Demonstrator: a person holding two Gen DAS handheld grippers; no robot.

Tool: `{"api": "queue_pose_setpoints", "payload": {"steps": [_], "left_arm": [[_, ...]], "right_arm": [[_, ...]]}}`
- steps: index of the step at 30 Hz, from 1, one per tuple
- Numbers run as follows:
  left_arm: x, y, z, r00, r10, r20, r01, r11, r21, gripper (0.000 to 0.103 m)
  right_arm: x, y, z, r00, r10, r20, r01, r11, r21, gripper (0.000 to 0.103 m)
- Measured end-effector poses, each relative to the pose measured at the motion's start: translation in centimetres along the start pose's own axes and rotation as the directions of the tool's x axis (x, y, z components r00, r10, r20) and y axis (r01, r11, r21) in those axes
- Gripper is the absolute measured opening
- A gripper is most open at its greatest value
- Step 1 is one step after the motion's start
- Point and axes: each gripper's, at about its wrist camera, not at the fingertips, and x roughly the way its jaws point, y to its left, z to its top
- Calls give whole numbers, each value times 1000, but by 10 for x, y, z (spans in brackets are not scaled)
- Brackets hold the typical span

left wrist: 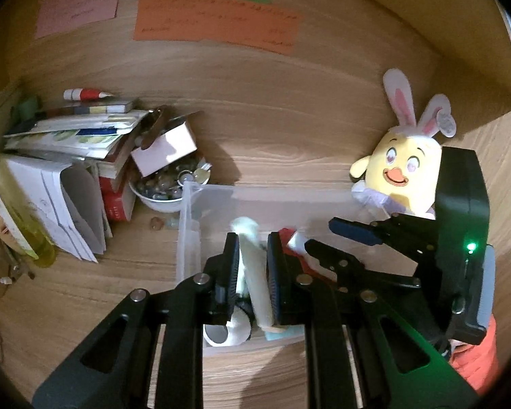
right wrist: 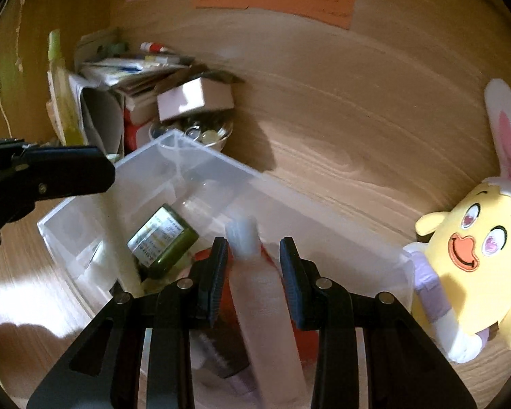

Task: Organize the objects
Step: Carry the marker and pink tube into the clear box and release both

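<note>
Two black grippers hang over one clear plastic bin (right wrist: pixel 221 173) on a wooden desk. Left gripper (left wrist: pixel 252 248) clamps one white tube (left wrist: pixel 252 266); right gripper (right wrist: pixel 253 255) pinches one pale pink bottle (right wrist: pixel 269 306). One green bottle (right wrist: pixel 163 242) lies inside the bin. One yellow plush chick (right wrist: pixel 466 255) sits right.

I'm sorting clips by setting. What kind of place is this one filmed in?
Most likely a home desk or study nook with wooden walls. Signs: a messy stack of books and papers, handwritten coloured paper notes stuck on the back panel, and a plush chick toy beside a clear plastic bin of toiletries.
</note>
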Motion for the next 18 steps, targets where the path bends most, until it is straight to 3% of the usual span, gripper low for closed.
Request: {"api": "queue_pose_setpoints", "payload": {"steps": [3, 4, 9, 18], "left_arm": [[-2, 0, -2, 1000, 26, 1, -26, 1000, 11, 22], [-3, 1, -3, 999, 33, 5, -33, 999, 14, 29], [-12, 2, -5, 997, 66, 31, -67, 997, 24, 43], [-38, 6, -14, 989, 127, 77, -131, 990, 44, 77]], "right_arm": [[-1, 1, 0, 1000, 6, -1, -6, 1000, -1, 40], [-3, 2, 0, 1000, 4, 4, -4, 1000, 0, 43], [-17, 0, 1, 999, 24, 33, -24, 1000, 11, 45], [-52, 3, 0, 995, 51, 88, -53, 999, 13, 69]]}}
